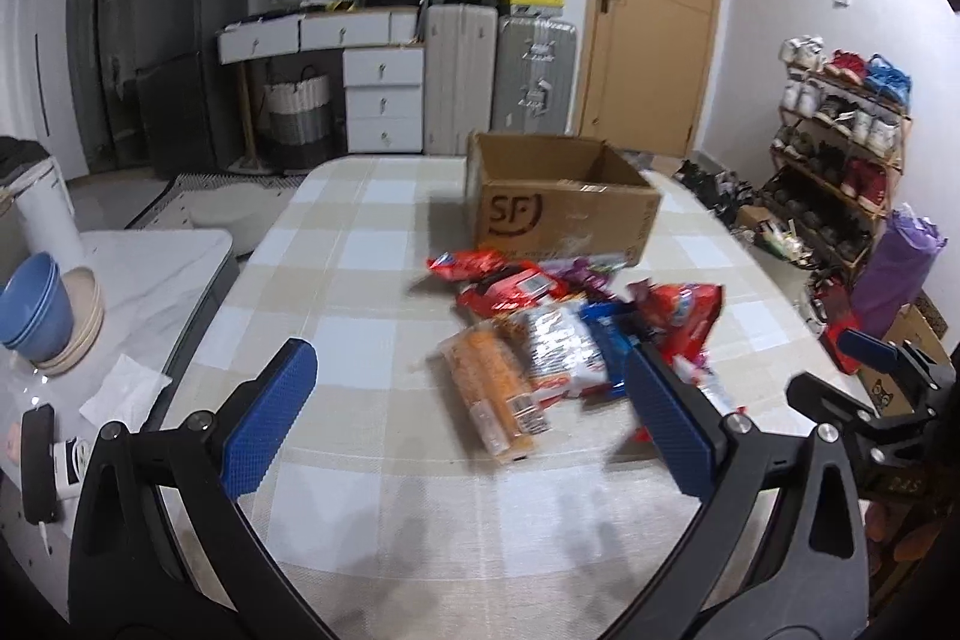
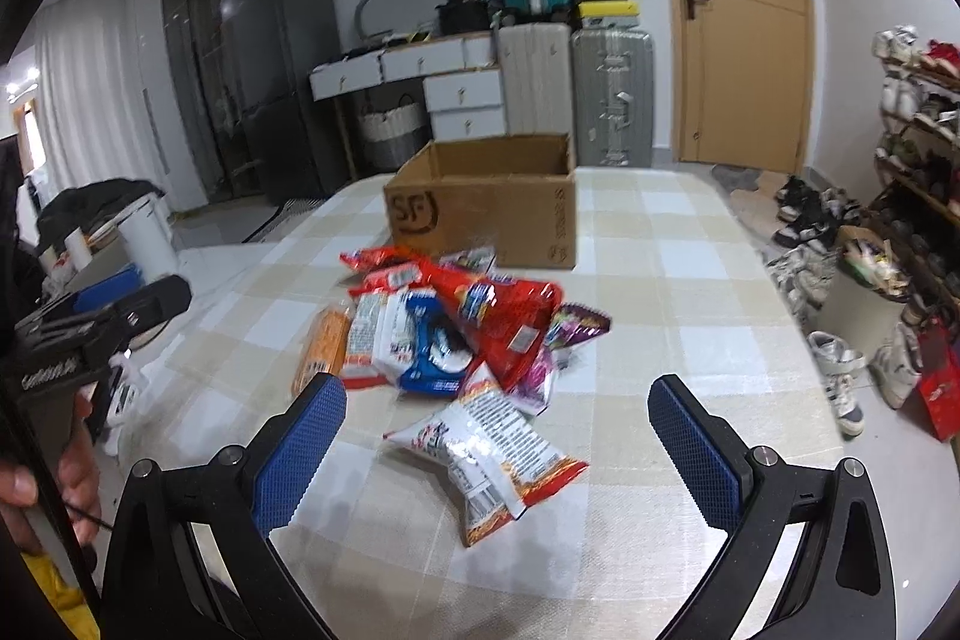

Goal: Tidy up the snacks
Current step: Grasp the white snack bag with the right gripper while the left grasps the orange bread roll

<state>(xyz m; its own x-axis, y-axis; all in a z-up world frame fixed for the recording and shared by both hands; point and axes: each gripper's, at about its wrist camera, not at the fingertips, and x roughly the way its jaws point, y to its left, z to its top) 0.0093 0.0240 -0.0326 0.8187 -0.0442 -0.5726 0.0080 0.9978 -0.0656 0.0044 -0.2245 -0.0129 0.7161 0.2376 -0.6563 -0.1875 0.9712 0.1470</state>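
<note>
Hovering above the checked counter [image 2: 690, 292], both tongs are spread wide and grasp nothing. The left tongs [image 1: 468, 412] sit just before an orange cracker pack [image 1: 495, 394], its right pad overlapping a blue packet [image 1: 606, 346] in view. The right tongs [image 2: 498, 448] frame a white-and-red snack bag [image 2: 492, 448] lying apart from the main snack pile [image 2: 456, 328] (red, blue and purple bags heaped together). Beyond the pile stands an open cardboard box [image 2: 486, 208], its inside not visible. A hand [image 2: 72, 466] grips the left tool's handle.
</note>
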